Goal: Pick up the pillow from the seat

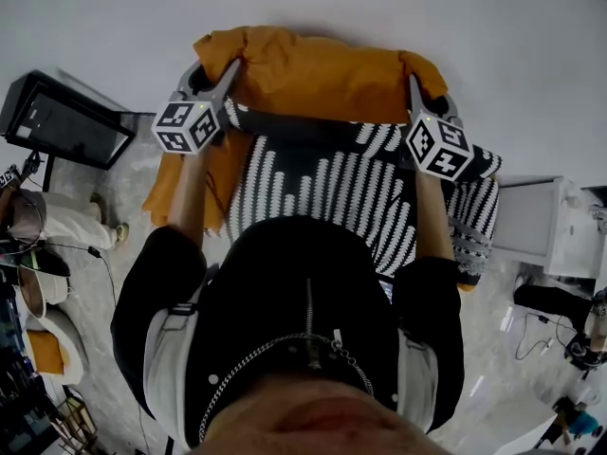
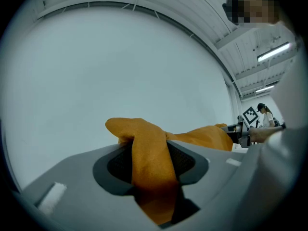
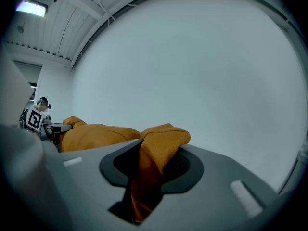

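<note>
the orange pillow point(image 1: 322, 74) lies long from left to right, over the far side of the striped seat point(image 1: 313, 192). the left gripper point(image 1: 230, 72) pinches one end corner tight, the right gripper point(image 1: 414, 88) the other, both equally near.

Both arms point(image 1: 188, 197) reach forward; the left gripper point(image 2: 151, 165) and right gripper point(image 3: 149, 170) each pinch a pillow point(image 1: 322, 69) corner between their jaws, seemingly firmly.

This looks like a recording lab or studio, not a home. It has bare white walls point(image 3: 192, 57), a ribbed ceiling point(image 2: 192, 8) with strip lights point(image 2: 275, 52), a monitor point(image 1: 66, 121) on a stand, loose cables point(image 1: 536, 335) across the pale floor point(image 1: 123, 282), and another person point(image 2: 264, 115) in the background.
</note>
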`<state>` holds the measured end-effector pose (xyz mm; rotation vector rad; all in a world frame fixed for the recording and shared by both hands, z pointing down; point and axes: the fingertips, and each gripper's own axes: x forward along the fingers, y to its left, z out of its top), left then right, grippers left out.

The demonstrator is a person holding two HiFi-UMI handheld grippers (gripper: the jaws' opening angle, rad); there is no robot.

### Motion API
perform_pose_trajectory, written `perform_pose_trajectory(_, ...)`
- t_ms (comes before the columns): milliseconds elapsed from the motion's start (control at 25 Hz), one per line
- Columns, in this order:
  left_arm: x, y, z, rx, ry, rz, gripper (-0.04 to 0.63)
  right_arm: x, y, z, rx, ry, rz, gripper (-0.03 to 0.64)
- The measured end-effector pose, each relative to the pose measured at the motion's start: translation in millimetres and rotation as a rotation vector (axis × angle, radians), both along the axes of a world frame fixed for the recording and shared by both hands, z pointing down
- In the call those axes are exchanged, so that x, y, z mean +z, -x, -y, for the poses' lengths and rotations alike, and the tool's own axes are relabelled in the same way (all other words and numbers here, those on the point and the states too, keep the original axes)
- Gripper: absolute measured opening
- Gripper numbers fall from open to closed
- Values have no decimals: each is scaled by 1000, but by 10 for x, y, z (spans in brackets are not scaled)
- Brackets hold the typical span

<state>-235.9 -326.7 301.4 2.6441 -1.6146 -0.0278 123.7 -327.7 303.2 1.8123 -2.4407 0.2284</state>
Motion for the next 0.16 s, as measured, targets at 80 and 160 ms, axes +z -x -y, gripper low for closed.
perform_pose_trajectory(80,33,-4,9,3,8,-1,204,25,-6,11,0,7,-2,115)
perform_pose_trajectory(160,54,-10,20,6,14,0,204,39,-13,24,2,13,-2,115)
